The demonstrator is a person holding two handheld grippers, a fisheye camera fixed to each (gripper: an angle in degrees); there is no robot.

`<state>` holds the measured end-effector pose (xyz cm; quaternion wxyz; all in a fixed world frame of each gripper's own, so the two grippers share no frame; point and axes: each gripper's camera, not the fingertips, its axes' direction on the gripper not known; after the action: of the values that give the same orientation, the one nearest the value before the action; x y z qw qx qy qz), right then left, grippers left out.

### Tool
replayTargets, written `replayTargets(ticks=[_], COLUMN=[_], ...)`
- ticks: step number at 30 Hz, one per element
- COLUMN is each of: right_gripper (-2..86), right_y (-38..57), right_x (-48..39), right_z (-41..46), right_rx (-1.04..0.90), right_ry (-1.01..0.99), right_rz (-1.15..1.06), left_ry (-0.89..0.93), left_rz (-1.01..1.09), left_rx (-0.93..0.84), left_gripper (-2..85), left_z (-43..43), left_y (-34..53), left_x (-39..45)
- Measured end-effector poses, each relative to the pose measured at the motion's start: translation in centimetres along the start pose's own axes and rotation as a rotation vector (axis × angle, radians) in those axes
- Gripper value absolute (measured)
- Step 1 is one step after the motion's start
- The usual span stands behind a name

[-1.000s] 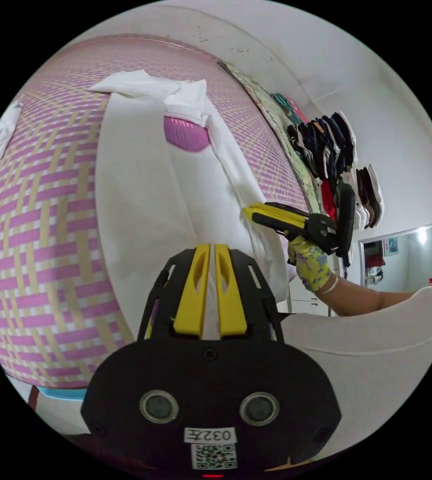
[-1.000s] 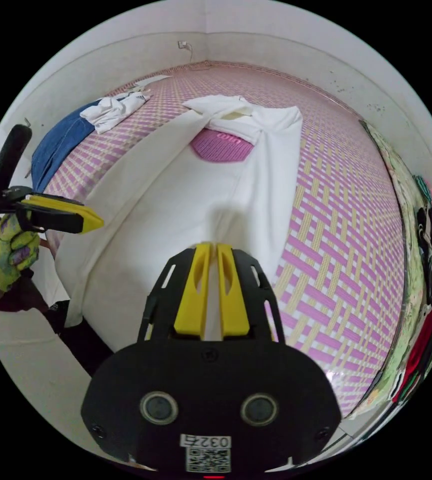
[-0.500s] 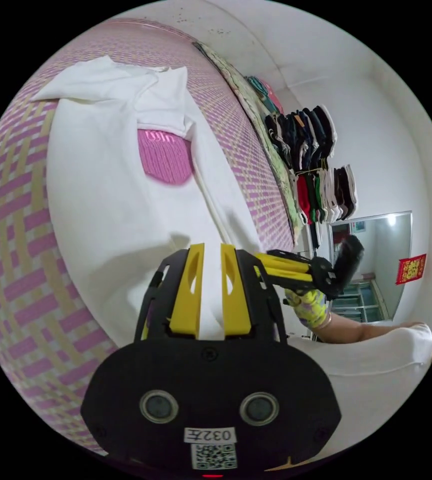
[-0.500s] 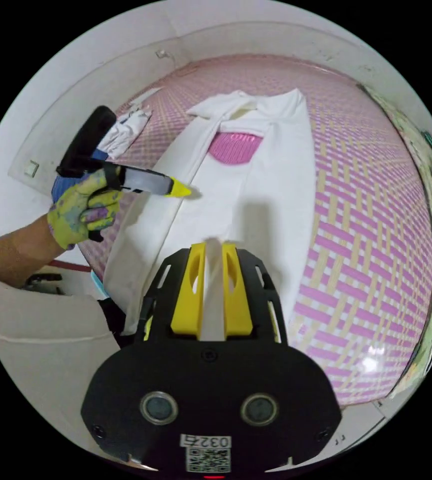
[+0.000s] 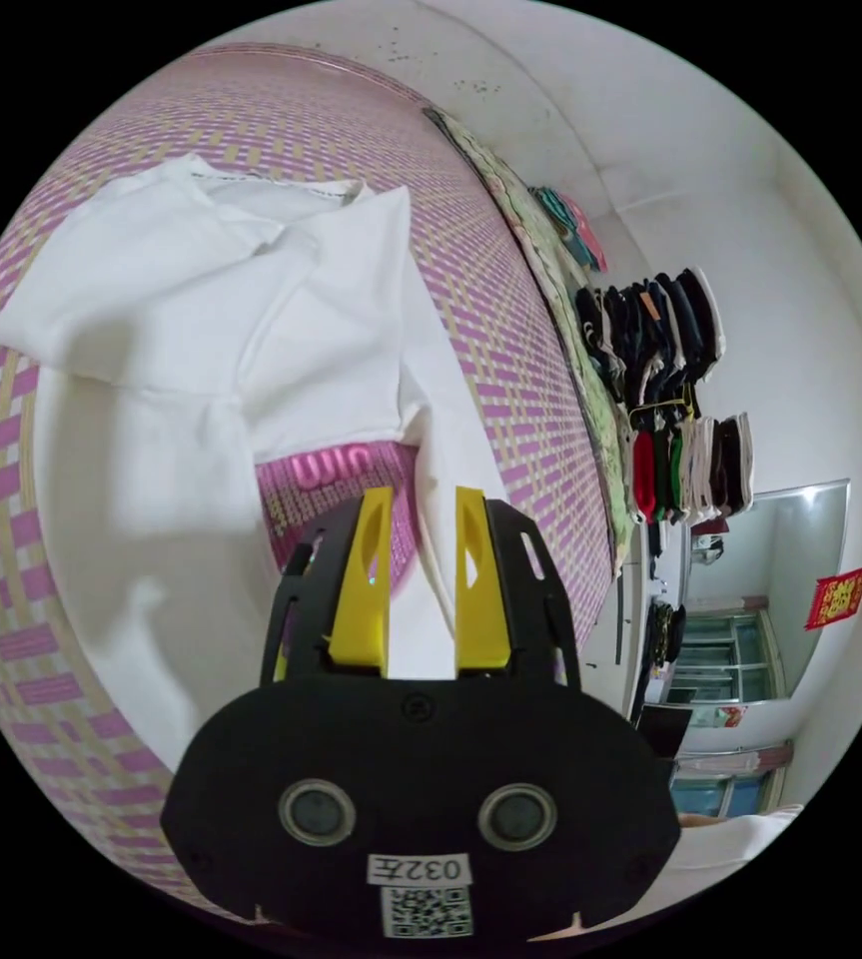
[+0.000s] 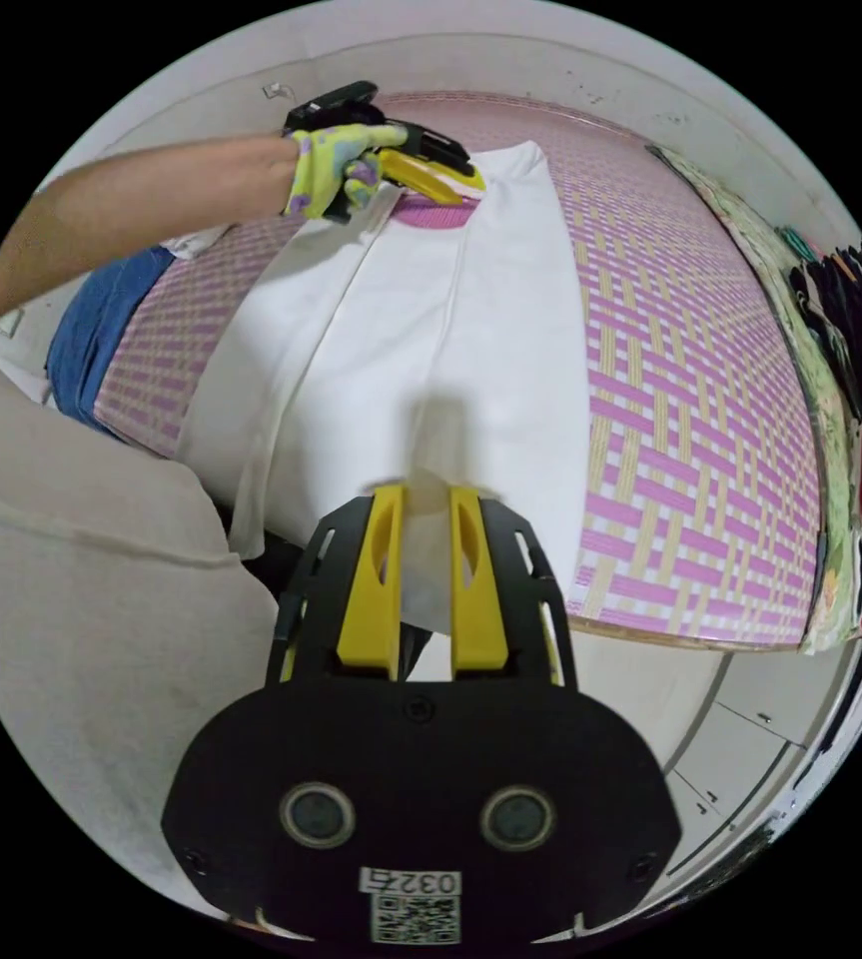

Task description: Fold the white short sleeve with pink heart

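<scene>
Pink-and-cream woven matting (image 6: pixel 680 380) covers the bed on which the white short-sleeve shirt with a pink heart print (image 6: pixel 450 330) lies lengthwise, its sides already turned in toward the middle and the heart (image 5: pixel 351 479) half covered by the folded sleeves. A blue denim garment (image 6: pixel 101 320) lies beside the shirt on the matting, and stacked dark clothes (image 5: pixel 660 330) hang on the wall past the bed's edge. The step in hand looks like bringing the hem up toward the collar: to do it well, I judge both corners should travel level so the new crease runs straight across, with the cloth kept lightly taut and laid down without dragging the tucked sleeves loose. At the hem end, the right tool (image 6: pixel 423 559), black with yellow jaws, has its jaws a narrow gap apart with a ridge of white cloth standing pinched between them. At the chest, just below the collar, the left tool (image 5: pixel 419 579) has its jaws parted a little wider, a fold of white fabric rising between them; whether both jaws press on it I cannot tell.
</scene>
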<state>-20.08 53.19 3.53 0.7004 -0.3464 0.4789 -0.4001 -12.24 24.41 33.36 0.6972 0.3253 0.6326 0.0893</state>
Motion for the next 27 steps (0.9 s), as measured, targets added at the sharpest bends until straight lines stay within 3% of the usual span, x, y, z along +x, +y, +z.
replayTargets(ticks=[3, 5, 16, 20, 23, 27], right_gripper=[6.4, 0.7, -0.9, -0.5, 0.9, 2.6], right_y=[-0.3, -0.7, -2.4, -3.8, -4.8, -5.5], right_x=[-0.6, -0.2, 2.6, 4.4, 6.4, 9.5], right_z=[0.5, 0.4, -3.6, -0.7, 2.6, 2.0], right_rx=[0.001, -0.002, 0.092, 0.007, -0.126, -0.107], right_ry=[0.066, 0.044, -0.072, -0.137, -0.198, -0.263], right_rz=[-0.003, 0.003, 0.020, -0.008, -0.011, 0.004], left_ry=[-0.014, -0.059, 0.057, -0.086, -0.035, -0.003], left_rz=[0.023, 0.040, 0.065, -0.001, -0.024, -0.005], left_rx=[-0.044, -0.085, -0.039, -0.090, -0.075, -0.056], left_gripper=[4.6, 0.8, -1.7, -1.6, -1.1, -0.5], left_z=[1.6, 2.6, 1.0, 2.7, 3.3, 2.0], left_y=[-2.3, -3.7, -7.0, -7.1, -7.2, -7.2], left_x=[0.0, -0.2, -2.0, -4.2, -5.8, -6.6])
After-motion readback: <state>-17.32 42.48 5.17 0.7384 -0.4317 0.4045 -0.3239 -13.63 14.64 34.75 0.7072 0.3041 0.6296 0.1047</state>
